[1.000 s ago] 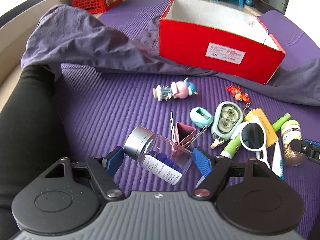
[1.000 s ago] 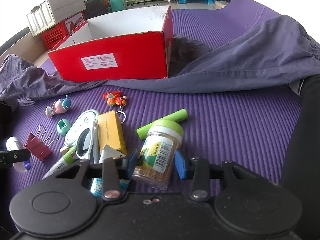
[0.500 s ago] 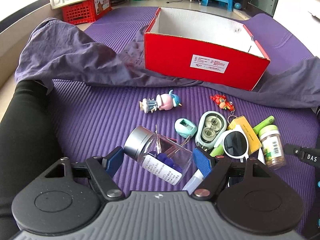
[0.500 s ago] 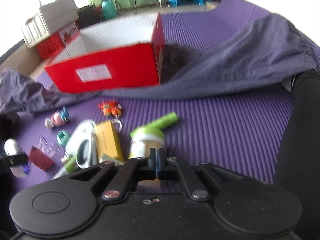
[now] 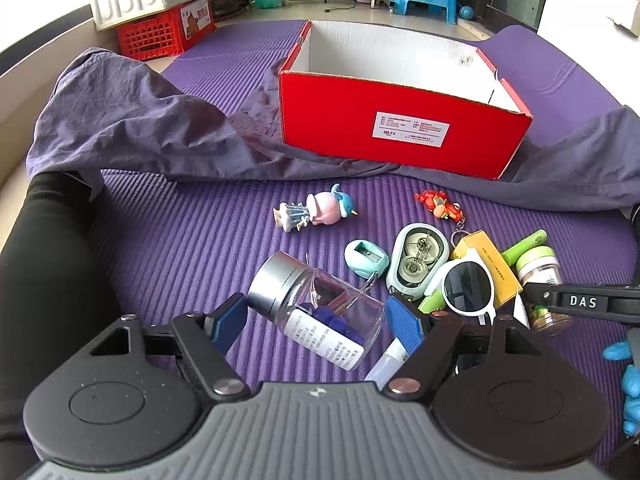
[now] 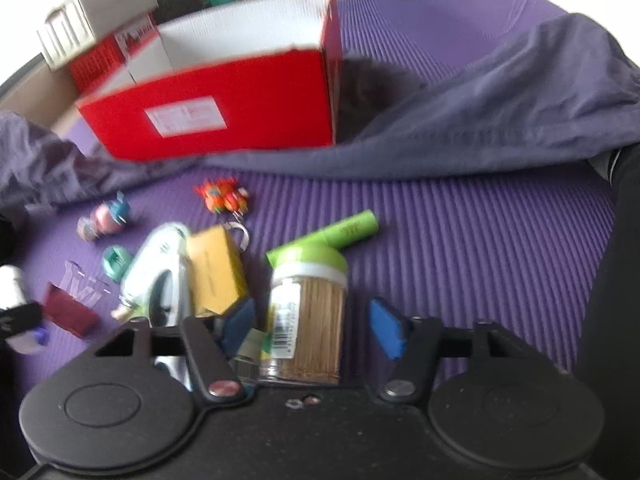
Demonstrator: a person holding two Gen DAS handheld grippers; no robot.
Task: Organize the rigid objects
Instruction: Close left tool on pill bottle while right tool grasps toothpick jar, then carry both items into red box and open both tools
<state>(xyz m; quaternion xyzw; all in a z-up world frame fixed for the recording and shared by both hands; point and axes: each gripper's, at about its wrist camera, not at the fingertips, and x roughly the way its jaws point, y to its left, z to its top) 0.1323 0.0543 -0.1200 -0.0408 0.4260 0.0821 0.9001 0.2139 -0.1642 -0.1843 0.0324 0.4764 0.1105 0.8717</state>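
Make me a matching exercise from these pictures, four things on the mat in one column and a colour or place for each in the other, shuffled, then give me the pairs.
Things:
1. shoe box
2. pencil sharpener
3. toothpick jar
4. sunglasses

Descriptions:
A. white frame, dark lenses
B. between the fingers of the right hand-held gripper
C. red outside, white inside
D. teal, beside the pale green tape dispenser

Pairs: 1-C, 2-D, 3-B, 4-A
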